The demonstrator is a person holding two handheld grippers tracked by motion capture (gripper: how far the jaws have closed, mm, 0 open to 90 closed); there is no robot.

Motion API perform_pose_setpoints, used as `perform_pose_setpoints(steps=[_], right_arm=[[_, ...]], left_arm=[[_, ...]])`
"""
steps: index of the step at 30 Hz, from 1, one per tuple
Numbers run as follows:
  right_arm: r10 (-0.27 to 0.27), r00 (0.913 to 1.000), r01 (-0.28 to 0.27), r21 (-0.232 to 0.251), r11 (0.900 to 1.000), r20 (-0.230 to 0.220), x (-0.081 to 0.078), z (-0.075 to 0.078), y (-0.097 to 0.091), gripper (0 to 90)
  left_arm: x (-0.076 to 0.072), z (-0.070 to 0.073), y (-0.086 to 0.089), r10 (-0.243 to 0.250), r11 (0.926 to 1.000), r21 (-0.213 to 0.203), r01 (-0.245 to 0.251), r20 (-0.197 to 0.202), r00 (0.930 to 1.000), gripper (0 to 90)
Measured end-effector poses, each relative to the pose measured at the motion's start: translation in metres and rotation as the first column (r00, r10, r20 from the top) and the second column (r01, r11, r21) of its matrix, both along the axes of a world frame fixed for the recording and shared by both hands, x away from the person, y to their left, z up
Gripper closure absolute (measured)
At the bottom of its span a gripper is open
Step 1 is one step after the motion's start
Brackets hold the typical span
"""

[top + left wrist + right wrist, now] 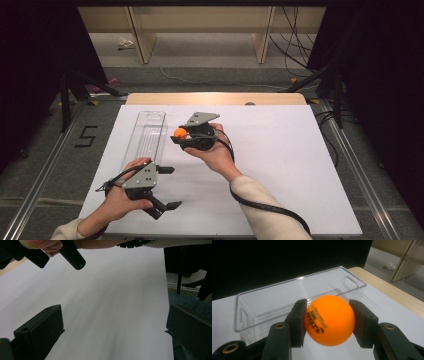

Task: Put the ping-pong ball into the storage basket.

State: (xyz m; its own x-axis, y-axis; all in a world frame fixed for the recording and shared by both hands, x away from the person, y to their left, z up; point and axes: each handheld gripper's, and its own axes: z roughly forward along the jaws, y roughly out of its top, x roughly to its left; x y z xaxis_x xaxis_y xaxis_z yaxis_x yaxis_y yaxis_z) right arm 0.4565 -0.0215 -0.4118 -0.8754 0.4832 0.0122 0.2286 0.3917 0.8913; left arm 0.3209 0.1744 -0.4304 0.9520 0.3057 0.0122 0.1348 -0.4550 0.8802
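Clamping the orange ball (329,320) between its jaws, our right gripper (181,136) hovers just beside the clear bin (287,297) on the white sheet (280,150). Our left gripper (167,187) sits nearer us, jaws spread wide and empty.

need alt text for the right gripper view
An orange ball with black print is clamped between the right tongs. Behind it, a clear, empty plastic bin with handle cutouts stands on the white table.

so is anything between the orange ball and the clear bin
Nothing visible. The right gripper holds the orange ball just short of the clear bin, whose top is open and which looks empty. The left gripper sits off near the bin's near end, jaws open.
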Motion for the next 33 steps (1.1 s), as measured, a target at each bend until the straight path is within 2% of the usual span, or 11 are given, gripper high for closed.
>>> perform_pose_setpoints(steps=[33], right_arm=[[0.011, 0.9999, -0.011, -0.005, 0.9999, -0.003, 0.005, 0.001, 0.011, 51.6]], left_arm=[[0.000, 0.000, 0.000, -0.002, 1.0000, -0.003, 0.002, -0.002, 1.0000, 0.7]])
